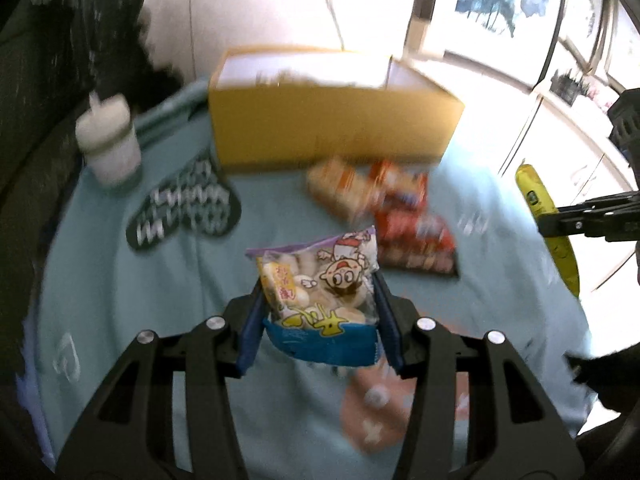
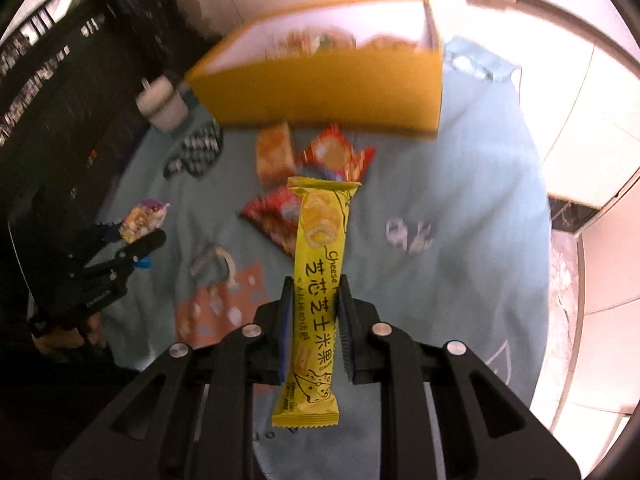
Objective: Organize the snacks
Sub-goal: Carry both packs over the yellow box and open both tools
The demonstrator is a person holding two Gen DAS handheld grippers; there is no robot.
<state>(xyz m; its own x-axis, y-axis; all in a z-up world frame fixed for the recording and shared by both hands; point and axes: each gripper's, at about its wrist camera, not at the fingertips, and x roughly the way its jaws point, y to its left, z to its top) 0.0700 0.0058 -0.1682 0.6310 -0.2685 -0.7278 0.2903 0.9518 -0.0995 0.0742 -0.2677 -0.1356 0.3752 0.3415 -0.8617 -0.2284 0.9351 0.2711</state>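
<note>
My left gripper [image 1: 318, 284] is shut on a clear snack bag with a cartoon face and a blue bottom [image 1: 320, 280], held above the light-blue cloth [image 1: 140, 300]. My right gripper [image 2: 315, 284] is shut on a long yellow cheese rice-cracker stick [image 2: 320, 264], also lifted off the cloth. In the left wrist view that yellow stick [image 1: 544, 224] shows at the right edge in the right gripper [image 1: 560, 220]. The right wrist view shows the left gripper [image 2: 140, 236] with its bag [image 2: 140, 220] at the left. A yellow cardboard box [image 1: 332, 120], open on top, stands at the back with snacks inside [image 2: 316, 42].
Orange and red snack packets [image 1: 400, 216] lie on the cloth in front of the box. A white lidded cup with a straw [image 1: 108, 140] stands at the back left beside dark shelving. Pale floor tiles [image 2: 580, 120] lie past the cloth's right edge.
</note>
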